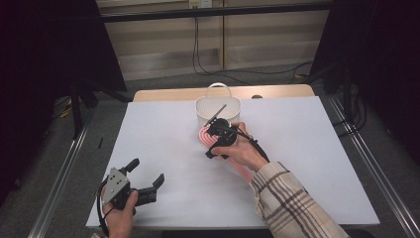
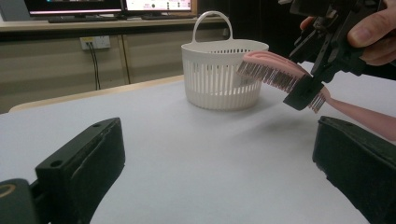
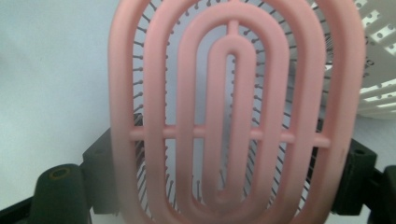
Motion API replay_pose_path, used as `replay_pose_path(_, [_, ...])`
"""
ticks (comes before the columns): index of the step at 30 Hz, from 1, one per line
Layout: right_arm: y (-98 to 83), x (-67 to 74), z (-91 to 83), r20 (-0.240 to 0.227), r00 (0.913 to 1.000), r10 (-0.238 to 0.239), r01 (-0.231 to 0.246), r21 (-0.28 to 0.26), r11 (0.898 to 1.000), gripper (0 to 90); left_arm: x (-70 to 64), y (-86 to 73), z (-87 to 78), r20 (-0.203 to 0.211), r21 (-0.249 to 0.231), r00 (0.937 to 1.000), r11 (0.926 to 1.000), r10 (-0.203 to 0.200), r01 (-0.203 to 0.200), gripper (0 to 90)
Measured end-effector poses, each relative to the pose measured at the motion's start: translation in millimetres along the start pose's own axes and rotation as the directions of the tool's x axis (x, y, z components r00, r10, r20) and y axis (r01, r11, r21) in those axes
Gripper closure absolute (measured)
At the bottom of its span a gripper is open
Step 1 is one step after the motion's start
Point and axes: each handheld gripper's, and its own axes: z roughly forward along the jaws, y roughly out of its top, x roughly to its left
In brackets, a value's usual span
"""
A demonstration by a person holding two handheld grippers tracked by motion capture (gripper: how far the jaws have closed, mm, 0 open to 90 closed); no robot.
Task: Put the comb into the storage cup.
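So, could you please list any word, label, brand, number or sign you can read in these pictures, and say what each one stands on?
There are none to quote.
Pink plastic vented hairbrush: no lettering shows.
White slotted plastic basket with a handle: no label shows.
Two computer monitors on the far desk: bright screens, contents too small and blurred to read.
White wall socket: no readable marking.
Black grippers: no print visible.

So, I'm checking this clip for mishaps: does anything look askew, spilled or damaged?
Nothing stands out. The right gripper is shut on the pink vented plastic hairbrush, held off the table, bristles down, beside the upright white slatted plastic basket. The left gripper rests open on the white table. Nothing spilled.
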Motion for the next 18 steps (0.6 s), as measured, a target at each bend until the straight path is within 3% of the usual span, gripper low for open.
replay_pose_path(18, [-10.5, -8.4, -27.0, 0.012, 0.9998, 0.014, -0.013, -0.09, 0.996, 19.0, 0.0, -0.2, 0.3, 0.0, 0.004, 1.0, 1.0, 0.004, -0.004, 2.5])
